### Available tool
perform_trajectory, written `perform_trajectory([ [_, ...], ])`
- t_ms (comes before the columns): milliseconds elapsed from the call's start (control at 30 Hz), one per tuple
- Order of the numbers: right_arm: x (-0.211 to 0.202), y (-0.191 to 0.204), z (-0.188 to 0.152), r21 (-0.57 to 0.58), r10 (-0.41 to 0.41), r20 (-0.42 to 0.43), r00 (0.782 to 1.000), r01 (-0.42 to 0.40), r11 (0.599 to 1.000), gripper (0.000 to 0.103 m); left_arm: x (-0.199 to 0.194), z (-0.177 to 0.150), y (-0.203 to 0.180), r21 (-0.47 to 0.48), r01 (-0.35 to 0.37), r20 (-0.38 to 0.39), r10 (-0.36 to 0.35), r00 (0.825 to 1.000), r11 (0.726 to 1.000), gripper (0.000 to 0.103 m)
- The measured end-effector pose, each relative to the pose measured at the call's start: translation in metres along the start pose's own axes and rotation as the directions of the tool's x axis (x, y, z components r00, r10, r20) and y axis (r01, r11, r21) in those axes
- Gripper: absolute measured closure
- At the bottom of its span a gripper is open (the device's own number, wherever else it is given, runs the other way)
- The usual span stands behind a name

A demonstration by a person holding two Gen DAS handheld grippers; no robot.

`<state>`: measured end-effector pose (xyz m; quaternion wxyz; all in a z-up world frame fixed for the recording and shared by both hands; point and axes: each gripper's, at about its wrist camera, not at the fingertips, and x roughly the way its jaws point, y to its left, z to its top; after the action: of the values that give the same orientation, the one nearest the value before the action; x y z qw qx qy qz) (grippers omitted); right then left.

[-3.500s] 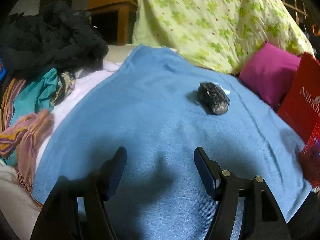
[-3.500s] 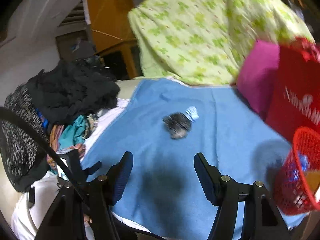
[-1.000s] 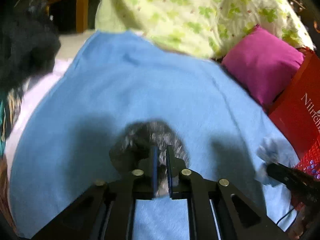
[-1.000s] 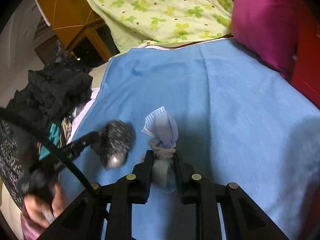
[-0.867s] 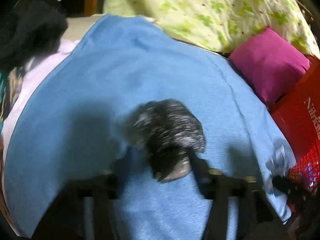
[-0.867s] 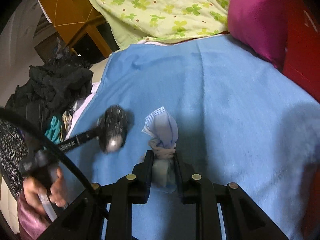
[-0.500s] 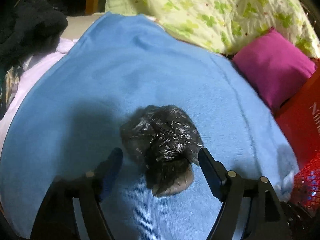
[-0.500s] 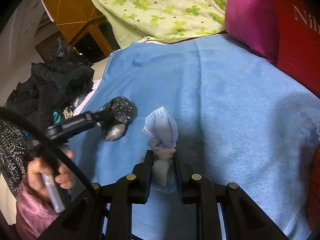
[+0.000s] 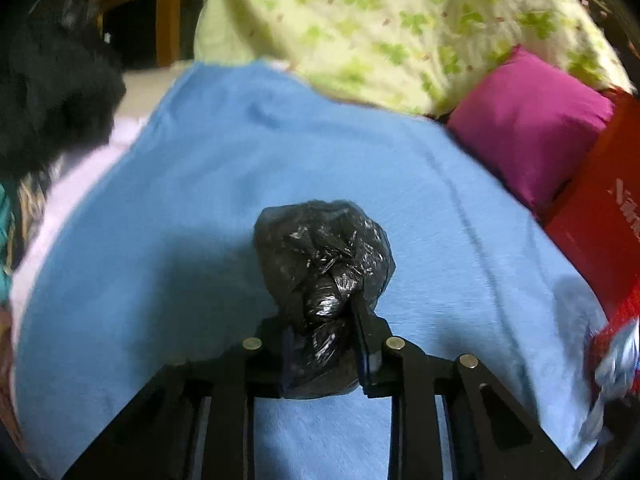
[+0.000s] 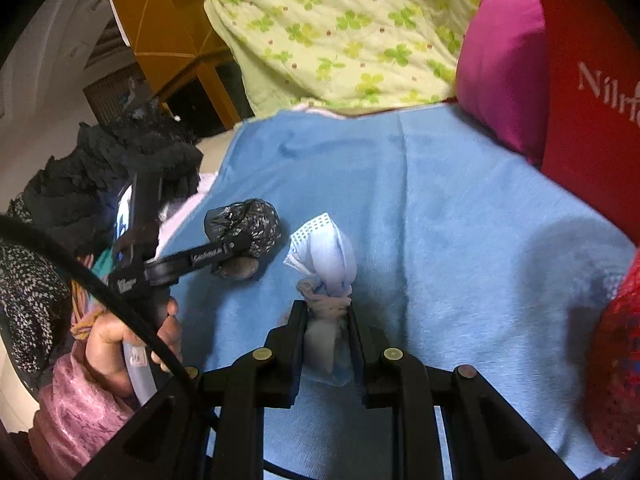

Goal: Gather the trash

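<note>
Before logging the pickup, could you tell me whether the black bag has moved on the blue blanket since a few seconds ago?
Yes. The black bag has shifted left toward the blanket's left edge.

The left gripper [image 9: 323,320] tilts downward, its jaws closing, pads pressed on a black bag [image 9: 324,256]. The right gripper [image 10: 327,320] also angles down, jaws clamped narrow on a pale wad [image 10: 326,264]. A hand [image 10: 128,340] grips the left gripper's handle at near left.
</note>
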<state>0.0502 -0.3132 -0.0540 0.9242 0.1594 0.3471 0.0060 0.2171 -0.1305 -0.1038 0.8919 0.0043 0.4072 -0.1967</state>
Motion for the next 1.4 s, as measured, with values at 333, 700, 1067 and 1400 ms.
perform_trajectory([
  [333, -0.071, 0.005, 0.006, -0.008, 0.01, 0.119, 0.993, -0.009, 1.0, 0.081, -0.087, -0.044, -0.046, 0.092, 0.042, 0.095, -0.05, 0.994, 0.995, 0.097],
  [700, -0.127, -0.023, -0.018, 0.045, -0.022, 0.178, 0.984, 0.014, 0.999, 0.081, -0.057, -0.073, -0.004, -0.025, 0.009, -0.06, -0.01, 0.998, 1.0, 0.094],
  [1067, -0.119, -0.031, -0.024, 0.071, 0.016, 0.178, 0.984, -0.029, 0.997, 0.081, -0.046, -0.092, -0.037, 0.025, -0.001, -0.084, 0.003, 0.996, 1.0, 0.03],
  [1400, -0.147, -0.049, -0.032, 0.086, 0.004, 0.23, 0.973, -0.025, 0.996, 0.081, -0.024, -0.087, -0.057, 0.008, -0.059, -0.153, 0.06, 0.986, 0.998, 0.07],
])
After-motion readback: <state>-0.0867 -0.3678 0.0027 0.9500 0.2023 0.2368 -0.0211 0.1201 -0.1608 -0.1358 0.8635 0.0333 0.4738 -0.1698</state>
